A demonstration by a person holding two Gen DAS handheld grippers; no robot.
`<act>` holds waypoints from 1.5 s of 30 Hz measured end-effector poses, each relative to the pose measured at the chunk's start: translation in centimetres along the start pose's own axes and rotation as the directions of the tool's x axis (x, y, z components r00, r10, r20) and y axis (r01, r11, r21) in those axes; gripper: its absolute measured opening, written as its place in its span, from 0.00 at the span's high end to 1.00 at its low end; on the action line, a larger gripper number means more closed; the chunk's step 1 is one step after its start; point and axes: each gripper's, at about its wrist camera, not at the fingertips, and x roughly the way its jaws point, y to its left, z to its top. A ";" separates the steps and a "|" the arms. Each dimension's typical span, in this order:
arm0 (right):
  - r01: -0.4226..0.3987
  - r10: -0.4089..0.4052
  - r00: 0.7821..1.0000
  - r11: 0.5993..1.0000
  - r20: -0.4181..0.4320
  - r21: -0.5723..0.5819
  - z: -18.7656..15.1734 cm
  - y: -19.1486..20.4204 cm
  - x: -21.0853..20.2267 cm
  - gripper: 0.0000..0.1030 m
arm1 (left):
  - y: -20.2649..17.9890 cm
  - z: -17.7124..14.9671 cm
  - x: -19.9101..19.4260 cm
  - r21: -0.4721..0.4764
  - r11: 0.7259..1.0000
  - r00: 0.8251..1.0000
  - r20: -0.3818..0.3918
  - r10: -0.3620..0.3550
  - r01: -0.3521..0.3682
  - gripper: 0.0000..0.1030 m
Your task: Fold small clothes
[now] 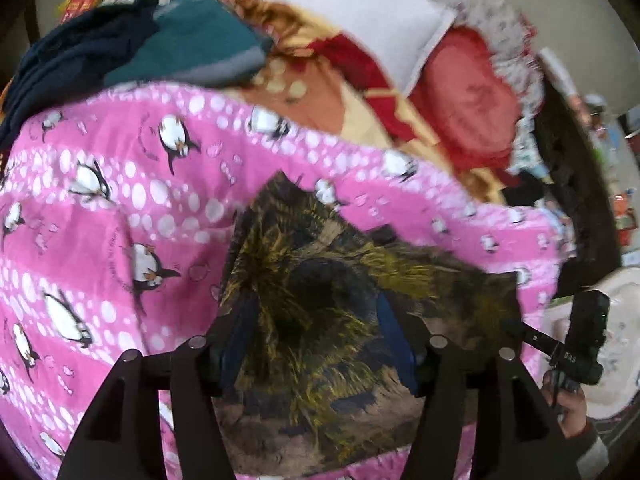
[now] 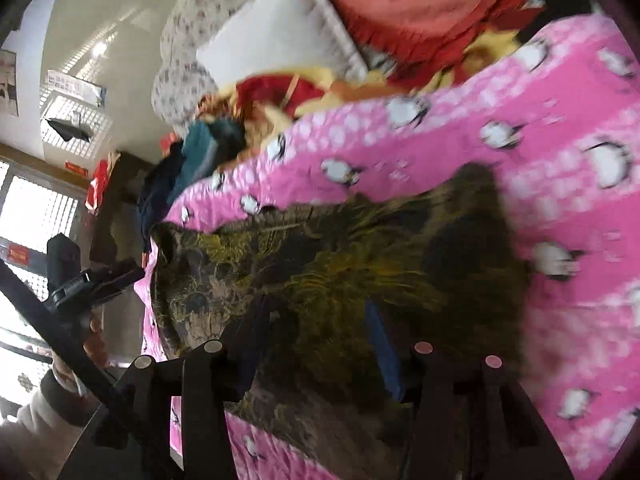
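Observation:
A dark garment with a yellow and olive print lies on a pink penguin-print blanket. My left gripper hangs just over it with its blue-padded fingers spread wide, nothing between them. The same garment fills the middle of the right wrist view on the pink blanket. My right gripper is also open above it, blue pad apart from the other finger. The right gripper's body shows at the right edge of the left wrist view.
A pile of teal and navy clothes lies at the blanket's far edge. A white pillow, a red cushion and floral bedding lie behind. The other hand-held gripper is at the left, with windows beyond.

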 end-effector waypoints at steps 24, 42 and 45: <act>0.166 -0.174 0.985 0.963 0.019 0.213 -12.3 -5.9 -5.7 0.30 | 5.2 -11.5 -1.0 -0.076 0.997 0.998 -0.055 0.013 -0.017 0.25; 0.286 -0.283 0.958 0.947 -0.042 0.147 -14.0 -7.2 -5.3 0.97 | 7.8 -14.3 1.6 -0.096 0.995 0.991 -0.130 0.021 -0.034 0.93; 0.298 -0.297 0.954 0.944 -0.030 0.144 -13.8 -6.5 -6.5 0.96 | 6.8 -14.3 0.5 -0.059 0.997 0.992 -0.121 0.038 -0.046 0.92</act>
